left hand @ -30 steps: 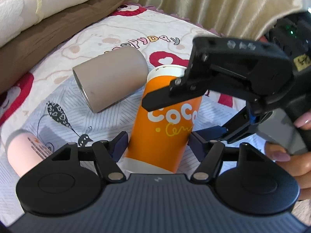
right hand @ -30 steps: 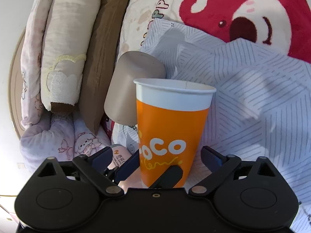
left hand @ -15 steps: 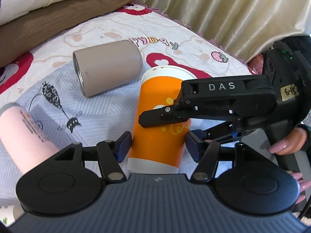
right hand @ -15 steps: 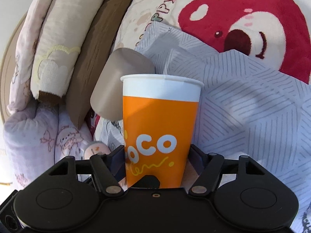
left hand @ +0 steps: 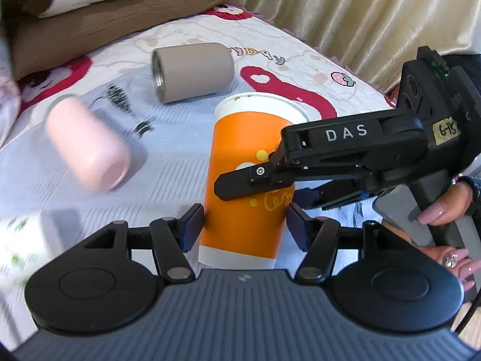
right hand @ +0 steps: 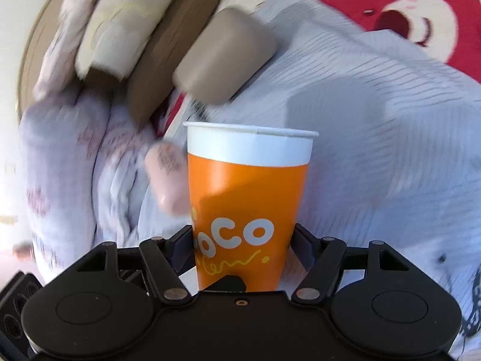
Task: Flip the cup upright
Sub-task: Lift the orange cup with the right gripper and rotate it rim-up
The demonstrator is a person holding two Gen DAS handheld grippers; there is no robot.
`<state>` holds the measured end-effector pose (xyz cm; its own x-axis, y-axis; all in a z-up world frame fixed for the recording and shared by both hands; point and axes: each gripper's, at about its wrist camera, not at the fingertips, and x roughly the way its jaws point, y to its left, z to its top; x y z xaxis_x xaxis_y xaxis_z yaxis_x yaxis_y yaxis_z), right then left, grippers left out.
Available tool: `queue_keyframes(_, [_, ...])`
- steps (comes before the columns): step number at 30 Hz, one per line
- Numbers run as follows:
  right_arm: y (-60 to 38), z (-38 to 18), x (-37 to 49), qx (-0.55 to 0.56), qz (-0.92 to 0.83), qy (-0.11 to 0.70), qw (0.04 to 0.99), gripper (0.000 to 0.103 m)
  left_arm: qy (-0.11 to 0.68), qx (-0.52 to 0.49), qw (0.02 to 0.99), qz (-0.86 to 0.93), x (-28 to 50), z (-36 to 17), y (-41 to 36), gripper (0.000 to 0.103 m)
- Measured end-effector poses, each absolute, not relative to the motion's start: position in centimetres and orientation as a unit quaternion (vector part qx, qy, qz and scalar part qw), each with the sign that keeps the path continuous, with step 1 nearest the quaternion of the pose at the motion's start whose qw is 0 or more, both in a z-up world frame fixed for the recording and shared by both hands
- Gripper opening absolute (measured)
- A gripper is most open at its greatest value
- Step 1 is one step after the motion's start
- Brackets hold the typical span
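The orange cup (left hand: 246,186) is standing mouth-up on the bed (left hand: 180,162), long axis vertical; the right gripper (right hand: 243,248) is pinching its lower wall. The left gripper (left hand: 245,225) is flanking the base, spread, apparently not gripping.

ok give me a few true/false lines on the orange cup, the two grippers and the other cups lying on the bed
1. The orange cup stands upright with its open rim on top. True.
2. The taupe cup stands upright behind it. False: it lies on its side, its open mouth facing left in the left wrist view.
3. The right gripper has a finger on each side of the orange cup's lower half. True.
4. The left gripper is nowhere near the orange cup. False: its fingers flank the cup's base.
5. The pink cup lies on its side on the striped cloth. True.
6. The orange cup has a lid on. False: its mouth is open.
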<state>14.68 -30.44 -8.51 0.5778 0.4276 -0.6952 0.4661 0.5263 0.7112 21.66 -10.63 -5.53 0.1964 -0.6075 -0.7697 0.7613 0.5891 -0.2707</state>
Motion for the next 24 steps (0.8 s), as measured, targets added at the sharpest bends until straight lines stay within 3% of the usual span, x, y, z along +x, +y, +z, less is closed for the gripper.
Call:
queue_keyframes(8, [-24.6, -5.7, 14.2, 0.366, 0.083, 0.450, 0.810, 0.074, 0.392, 0.074, 0.816, -0.418, 18.5, -4.5, -4.4, 0.059])
queue_keyframes(15, [-19.1, -3.1, 14.1, 0.187, 0.120, 0.323, 0.920, 0.074, 0.327, 0.018, 0.859, -0.393, 19.4, -4.9, -1.1, 0.058])
queue_keyframes(24, [-15.5, -3.2, 14.6, 0.056, 0.123, 0.275, 0.952, 0.074, 0.343, 0.068, 0.852, -0.389, 19.9, -7.1, -0.5, 0.056])
